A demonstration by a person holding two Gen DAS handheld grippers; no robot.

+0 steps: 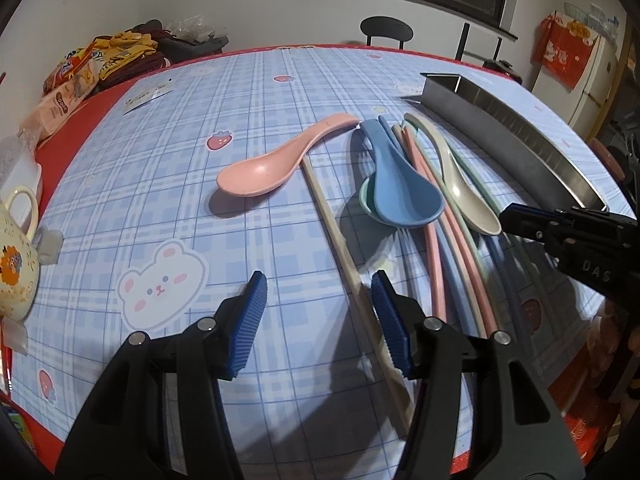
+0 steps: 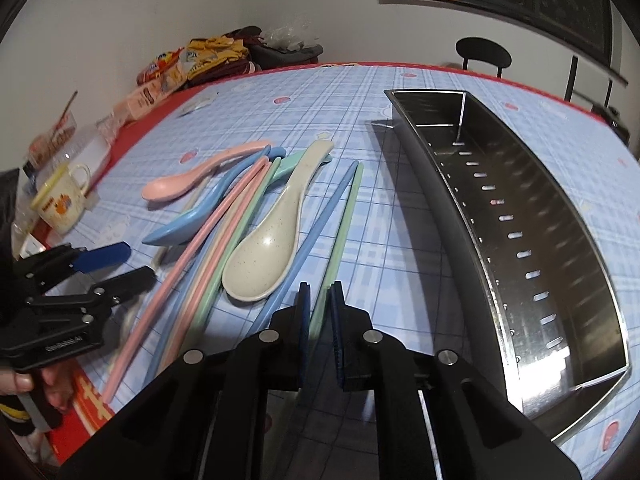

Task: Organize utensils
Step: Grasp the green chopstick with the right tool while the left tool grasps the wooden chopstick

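Right gripper (image 2: 319,300) sits lowest in the right wrist view, jaws nearly together around a green chopstick (image 2: 340,236); contact unclear, so I cannot tell if it is clamped. Blue chopstick (image 2: 316,236) lies just beside the green one, on the side away from the steel tray (image 2: 448,216). Steel tray is long, slotted along its floor, with nothing in it. Cream spoon (image 2: 266,256) lies bowl up, further from the tray, touching the pile of pink, green and blue chopsticks (image 2: 208,256). Blue spoon (image 2: 188,228) and pink spoon (image 2: 180,186) lie beyond that pile. Left gripper (image 1: 318,312) hovers over the surface (image 1: 256,92) with jaws wide apart, a cream chopstick (image 1: 340,240) running along its tray-side finger. Cartoon mug (image 2: 62,200) stands far from the tray, at the surface edge.
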